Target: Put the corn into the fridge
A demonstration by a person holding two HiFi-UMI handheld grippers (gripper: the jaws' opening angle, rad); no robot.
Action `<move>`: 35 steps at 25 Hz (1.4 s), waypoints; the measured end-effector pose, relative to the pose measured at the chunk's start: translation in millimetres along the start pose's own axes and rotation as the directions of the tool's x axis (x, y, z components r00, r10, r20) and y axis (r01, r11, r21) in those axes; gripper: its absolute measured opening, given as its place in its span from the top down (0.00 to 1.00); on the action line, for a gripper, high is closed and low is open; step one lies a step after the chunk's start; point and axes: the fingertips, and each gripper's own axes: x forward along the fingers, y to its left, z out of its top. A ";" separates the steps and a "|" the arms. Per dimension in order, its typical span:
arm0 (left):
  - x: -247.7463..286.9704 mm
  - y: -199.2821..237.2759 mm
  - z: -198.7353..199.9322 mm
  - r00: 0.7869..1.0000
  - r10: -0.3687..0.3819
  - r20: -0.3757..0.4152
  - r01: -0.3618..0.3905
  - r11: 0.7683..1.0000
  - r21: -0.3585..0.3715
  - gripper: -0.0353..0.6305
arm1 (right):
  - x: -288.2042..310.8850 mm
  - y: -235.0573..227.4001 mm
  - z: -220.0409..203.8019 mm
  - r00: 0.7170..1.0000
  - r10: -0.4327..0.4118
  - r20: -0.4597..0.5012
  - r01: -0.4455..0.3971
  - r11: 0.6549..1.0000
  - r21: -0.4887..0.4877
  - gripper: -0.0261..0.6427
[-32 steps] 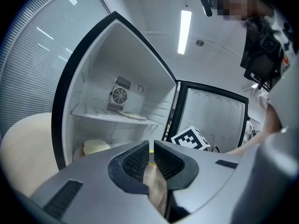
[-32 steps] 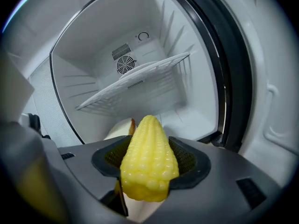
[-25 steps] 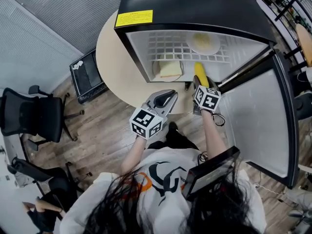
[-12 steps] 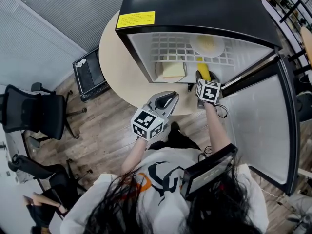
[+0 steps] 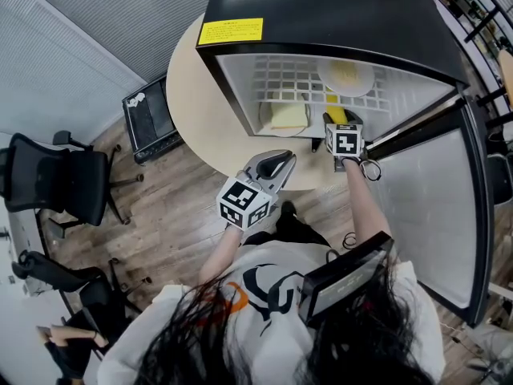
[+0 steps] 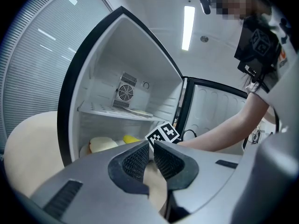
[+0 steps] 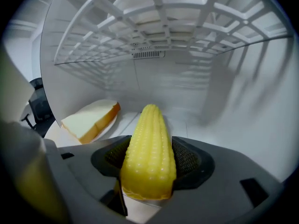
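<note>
A yellow corn cob (image 7: 148,148) sits lengthwise between the jaws of my right gripper (image 7: 149,161), which is shut on it, tip pointing away. In the head view that gripper (image 5: 341,122) reaches into the open black fridge (image 5: 321,14), low in the bottom compartment under the wire shelf (image 5: 280,74), and only a bit of corn (image 5: 336,116) shows past its marker cube. My left gripper (image 5: 277,161) hovers outside the fridge over the table edge. Its jaws (image 6: 152,158) are shut with nothing between them.
A bread slice (image 7: 91,120) on a plate lies on the fridge floor left of the corn. A plate with something pale (image 5: 346,76) rests on the wire shelf. The fridge door (image 5: 425,207) stands open at the right. The fridge sits on a round table (image 5: 200,111); office chairs (image 5: 56,191) stand at the left.
My right gripper has carried the corn deeper into the fridge's bottom compartment and rolled a little. The left gripper has stayed where it was.
</note>
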 end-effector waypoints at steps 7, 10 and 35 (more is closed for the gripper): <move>-1.4 -2.5 0.2 1.000 -0.006 0.001 0.006 1.000 0.003 0.89 | -13.0 4.6 10.3 0.999 0.036 0.030 -0.038 0.998 0.054 0.52; -3.4 -4.6 0.6 1.000 -0.009 0.003 0.009 1.000 0.007 0.89 | -26.0 4.7 16.5 0.997 0.020 0.068 -0.025 0.997 0.070 0.52; -54.4 -47.8 5.4 0.997 -0.046 0.061 0.043 0.998 0.056 0.89 | -220.5 89.5 32.7 0.912 0.086 0.401 -0.230 0.917 0.326 0.70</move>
